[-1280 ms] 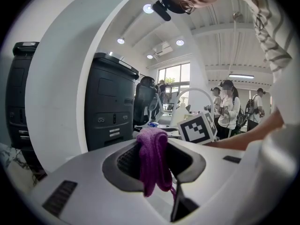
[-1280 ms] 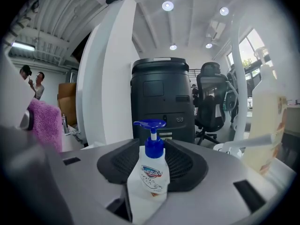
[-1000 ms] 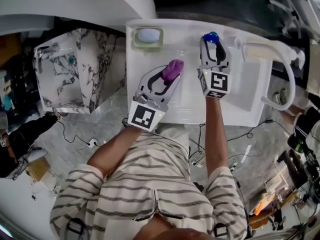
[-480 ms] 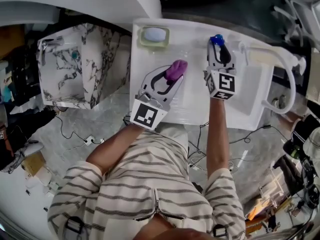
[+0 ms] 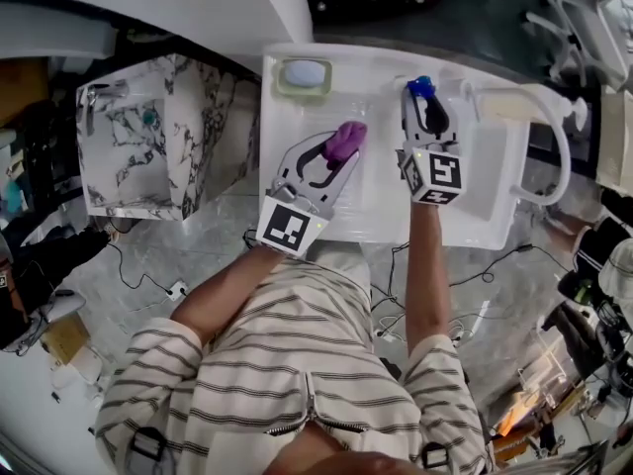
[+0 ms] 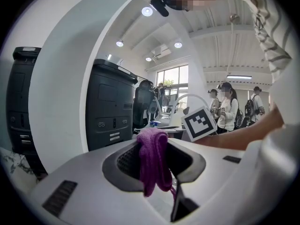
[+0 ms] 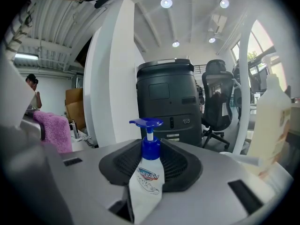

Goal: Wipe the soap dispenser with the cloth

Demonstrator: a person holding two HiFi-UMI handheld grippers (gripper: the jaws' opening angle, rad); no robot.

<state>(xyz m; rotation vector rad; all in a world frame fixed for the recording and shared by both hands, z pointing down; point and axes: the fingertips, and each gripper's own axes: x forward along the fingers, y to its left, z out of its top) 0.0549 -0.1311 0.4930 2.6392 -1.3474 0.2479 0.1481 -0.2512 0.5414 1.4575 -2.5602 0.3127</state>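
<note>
In the head view, the left gripper (image 5: 339, 154) is clamping the purple cloth (image 5: 345, 140) above the white basin top (image 5: 475, 206), near and to the left of the right gripper (image 5: 427, 112). In the left gripper view, the cloth is hanging pinched between the jaws. In the right gripper view, the jaws have just been closing and are now gripping the soap dispenser (image 7: 146, 182) upright. It looks secured for wiping.

From the head view, only the blue pump of the soap dispenser (image 5: 421, 86) shows. The right gripper (image 5: 425, 107), whose fingers (image 7: 180, 170) have just been closing around it, covers the body. In the right gripper view its base is hidden low between them, and its label's small print is illegible.
</note>
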